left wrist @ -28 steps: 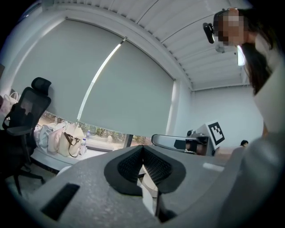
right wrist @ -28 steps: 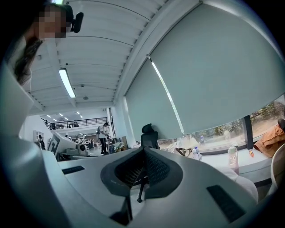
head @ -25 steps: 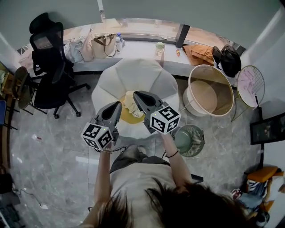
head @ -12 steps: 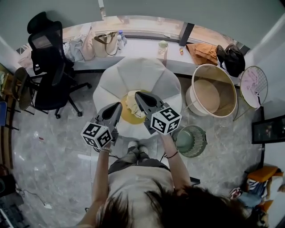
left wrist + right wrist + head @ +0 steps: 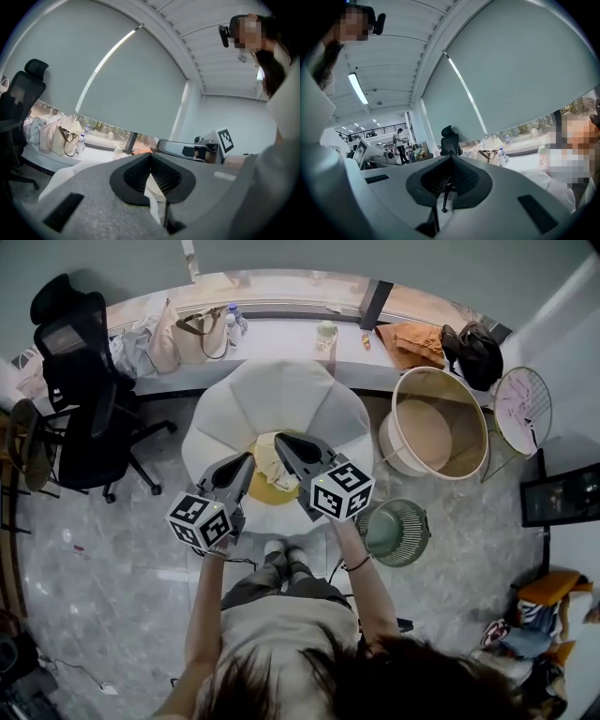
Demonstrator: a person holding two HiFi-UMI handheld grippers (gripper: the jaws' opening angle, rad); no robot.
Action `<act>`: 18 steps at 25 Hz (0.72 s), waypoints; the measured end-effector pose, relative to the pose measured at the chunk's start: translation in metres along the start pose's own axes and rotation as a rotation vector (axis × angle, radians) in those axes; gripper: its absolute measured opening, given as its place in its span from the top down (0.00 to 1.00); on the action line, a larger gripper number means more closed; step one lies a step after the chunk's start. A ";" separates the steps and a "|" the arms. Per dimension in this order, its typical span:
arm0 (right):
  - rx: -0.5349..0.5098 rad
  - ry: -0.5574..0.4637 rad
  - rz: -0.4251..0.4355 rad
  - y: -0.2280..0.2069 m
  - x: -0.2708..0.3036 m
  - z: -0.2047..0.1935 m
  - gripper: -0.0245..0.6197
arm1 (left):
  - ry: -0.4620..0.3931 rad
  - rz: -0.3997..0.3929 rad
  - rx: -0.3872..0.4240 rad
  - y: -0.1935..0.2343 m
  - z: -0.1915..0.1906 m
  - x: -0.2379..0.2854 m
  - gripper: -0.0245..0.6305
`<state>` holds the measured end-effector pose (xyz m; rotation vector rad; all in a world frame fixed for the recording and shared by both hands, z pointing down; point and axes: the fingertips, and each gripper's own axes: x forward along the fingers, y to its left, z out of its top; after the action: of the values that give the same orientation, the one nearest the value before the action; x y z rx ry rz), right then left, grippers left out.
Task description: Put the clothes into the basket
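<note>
A cream garment (image 5: 269, 461) lies crumpled on a yellow one (image 5: 267, 489) on the white round cushion seat (image 5: 281, 399) in the head view. The tall beige basket (image 5: 476, 432) stands to the right of the seat, with nothing visible inside. My left gripper (image 5: 247, 458) hovers at the pile's left edge, jaws shut and empty. My right gripper (image 5: 279, 439) points over the pile's top, also shut on nothing. In the left gripper view the left gripper (image 5: 150, 155) has its pads together. The right gripper (image 5: 451, 157) shows the same in its own view.
A black office chair (image 5: 75, 404) stands at the left. The window ledge (image 5: 281, 338) holds bags, bottles, an orange cloth (image 5: 412, 341) and a black bag (image 5: 474, 352). A green round fan (image 5: 397, 532) sits on the floor near my right arm. A wire round frame (image 5: 523, 411) leans beyond the basket.
Both grippers have edged slightly closer to the pile on the seat, and the person has stepped forward. The jaws stayed shut throughout.
</note>
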<state>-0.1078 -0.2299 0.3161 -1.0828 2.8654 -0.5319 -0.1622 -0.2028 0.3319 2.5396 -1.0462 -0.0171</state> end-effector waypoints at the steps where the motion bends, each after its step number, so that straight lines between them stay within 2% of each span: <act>1: -0.003 0.005 -0.005 -0.002 0.003 0.000 0.95 | 0.002 -0.004 -0.006 0.004 0.000 0.001 0.95; 12: 0.005 0.070 -0.033 -0.014 0.033 -0.026 0.95 | 0.046 0.001 -0.063 0.045 -0.024 0.001 0.95; 18: 0.025 0.118 -0.028 -0.028 0.044 -0.038 0.95 | 0.037 0.031 -0.105 0.058 -0.030 0.003 0.95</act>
<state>-0.1290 -0.2662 0.3651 -1.1265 2.9378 -0.6533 -0.1940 -0.2316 0.3806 2.4202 -1.0430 -0.0164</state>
